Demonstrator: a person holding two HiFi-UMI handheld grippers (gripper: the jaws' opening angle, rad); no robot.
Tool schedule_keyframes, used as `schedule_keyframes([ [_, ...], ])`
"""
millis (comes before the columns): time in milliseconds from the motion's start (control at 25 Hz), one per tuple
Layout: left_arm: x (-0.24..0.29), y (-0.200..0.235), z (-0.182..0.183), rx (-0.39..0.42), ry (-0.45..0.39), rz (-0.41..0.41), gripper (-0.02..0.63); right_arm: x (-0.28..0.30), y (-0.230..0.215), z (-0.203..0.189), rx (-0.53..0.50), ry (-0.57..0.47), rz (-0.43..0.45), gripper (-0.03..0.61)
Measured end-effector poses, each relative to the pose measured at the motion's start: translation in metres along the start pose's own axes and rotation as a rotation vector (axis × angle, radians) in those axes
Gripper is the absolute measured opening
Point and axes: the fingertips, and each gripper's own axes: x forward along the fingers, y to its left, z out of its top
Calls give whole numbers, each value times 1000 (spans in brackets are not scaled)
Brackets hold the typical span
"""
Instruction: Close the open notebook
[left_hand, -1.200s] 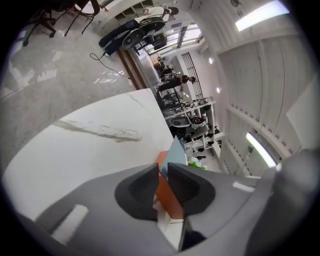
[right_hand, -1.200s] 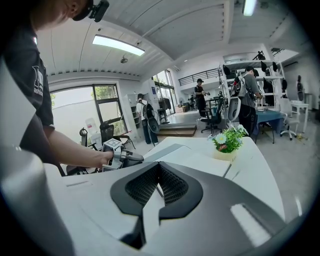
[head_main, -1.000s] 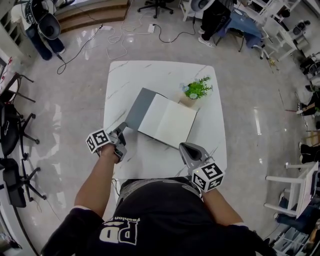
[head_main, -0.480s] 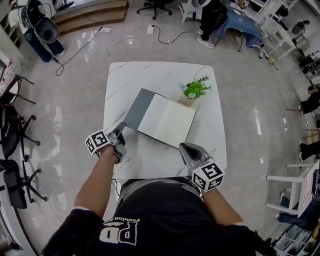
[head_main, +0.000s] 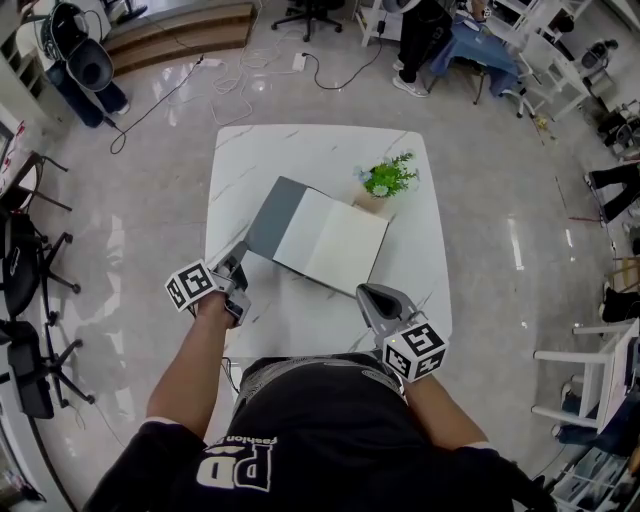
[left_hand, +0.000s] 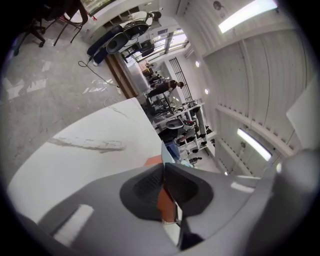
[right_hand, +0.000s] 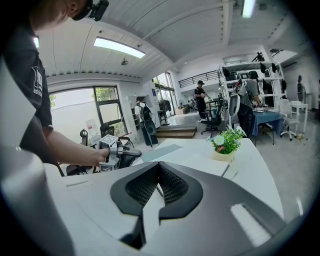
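The open notebook (head_main: 330, 240) lies flat in the middle of the white table (head_main: 300, 150), its grey cover (head_main: 273, 213) spread to the left and a blank white page to the right. My left gripper (head_main: 236, 264) hovers just off the cover's near-left corner, jaws shut and empty, apart from the book. My right gripper (head_main: 373, 296) sits at the near edge by the page's near-right corner, also shut on nothing. In the right gripper view the notebook (right_hand: 192, 156) lies ahead of the jaws, with the left gripper (right_hand: 125, 152) beyond it to the left.
A small potted plant (head_main: 387, 179) stands just past the notebook's far-right corner. Office chairs (head_main: 30, 260) stand on the floor to the left, cables (head_main: 240, 75) lie beyond the table, and desks with people (head_main: 440, 40) are at the far right.
My left gripper has drifted slightly left and toward me. The notebook and right gripper stay as they were.
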Motion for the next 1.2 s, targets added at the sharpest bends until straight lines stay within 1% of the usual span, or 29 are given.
schedule_keyframes([
  [200, -4, -25, 2, 39, 2, -43, 67, -3, 0, 1, 0, -1, 4, 0],
  [600, -11, -81, -5, 158, 19, -110, 67, -10, 0, -4, 13, -6, 9, 0],
  [760, -9, -103, -15, 241, 43, -128, 67, -13, -3, -6, 18, -11, 7, 0],
  [960, -8, -125, -24, 393, 57, -116, 68, -17, -4, -8, 25, -11, 9, 0],
  [1200, -5, -148, -46, 495, 97, -119, 68, -27, -15, -7, 32, -24, -11, 0],
])
